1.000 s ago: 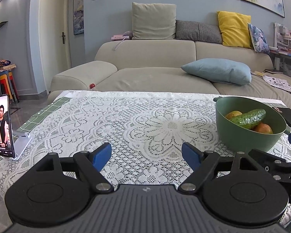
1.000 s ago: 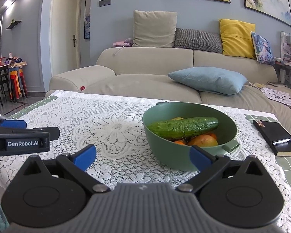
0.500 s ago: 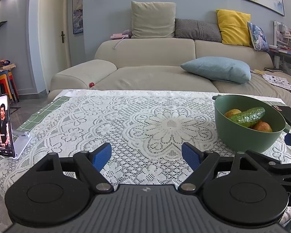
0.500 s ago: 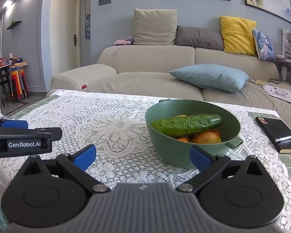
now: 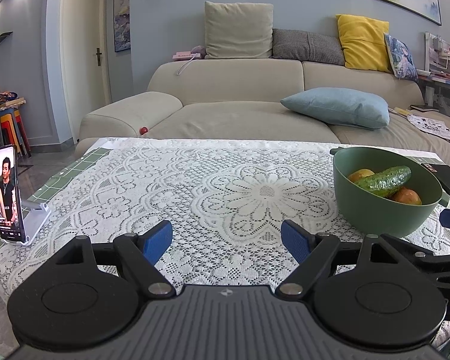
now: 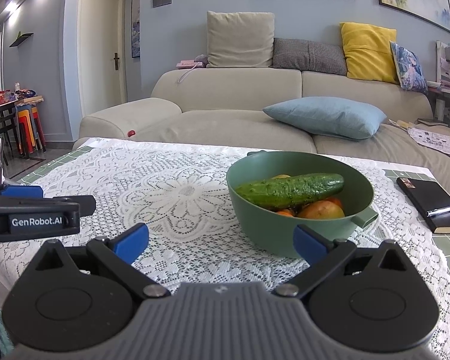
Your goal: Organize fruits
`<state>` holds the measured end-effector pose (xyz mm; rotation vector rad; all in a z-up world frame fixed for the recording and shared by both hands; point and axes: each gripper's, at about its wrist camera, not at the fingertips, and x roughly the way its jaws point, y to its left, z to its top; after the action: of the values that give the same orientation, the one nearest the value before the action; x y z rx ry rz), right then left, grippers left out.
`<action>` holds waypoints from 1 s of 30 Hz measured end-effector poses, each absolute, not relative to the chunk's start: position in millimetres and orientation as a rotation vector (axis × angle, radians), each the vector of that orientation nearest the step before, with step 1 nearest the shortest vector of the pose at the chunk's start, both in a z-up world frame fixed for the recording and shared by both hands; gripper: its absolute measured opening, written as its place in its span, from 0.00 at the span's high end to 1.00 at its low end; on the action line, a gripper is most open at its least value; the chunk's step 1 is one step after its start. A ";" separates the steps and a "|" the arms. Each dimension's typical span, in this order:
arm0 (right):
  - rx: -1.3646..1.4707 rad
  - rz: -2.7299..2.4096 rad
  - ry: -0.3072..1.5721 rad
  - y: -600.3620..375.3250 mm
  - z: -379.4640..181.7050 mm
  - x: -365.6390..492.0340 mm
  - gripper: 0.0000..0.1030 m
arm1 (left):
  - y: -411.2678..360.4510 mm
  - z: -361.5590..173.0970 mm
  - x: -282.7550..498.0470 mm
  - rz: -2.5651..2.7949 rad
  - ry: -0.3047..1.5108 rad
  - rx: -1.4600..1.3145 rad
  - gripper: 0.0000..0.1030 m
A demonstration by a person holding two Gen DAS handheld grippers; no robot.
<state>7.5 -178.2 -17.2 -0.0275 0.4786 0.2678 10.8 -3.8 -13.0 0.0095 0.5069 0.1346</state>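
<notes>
We hold our left gripper (image 5: 226, 241) and right gripper (image 6: 220, 243) wide apart and empty, low over the lace tablecloth (image 5: 225, 186). Just ahead of the right one sits the green bowl (image 6: 264, 231), its cucumber (image 6: 289, 193) lying across the fruits (image 6: 322, 211) (orange and yellow).

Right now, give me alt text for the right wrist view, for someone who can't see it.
A green bowl holding a cucumber and orange-yellow fruit sits on a lace-covered table, just beyond the open, empty right gripper. A black notebook lies right of the bowl.
</notes>
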 end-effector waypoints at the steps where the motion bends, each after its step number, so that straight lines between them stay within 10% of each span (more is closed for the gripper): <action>1: -0.028 0.268 0.479 -178.0 -17.3 7.6 0.04 | -3.8 -13.0 10.8 0.135 0.507 0.010 0.07; 30: -0.029 0.269 0.478 -178.4 -17.4 8.9 0.04 | -4.9 -10.0 9.9 0.134 0.504 0.013 0.07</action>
<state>8.9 -178.4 -17.4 -0.0285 0.4775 0.2695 9.9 -4.9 -10.0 0.0132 0.5044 0.1337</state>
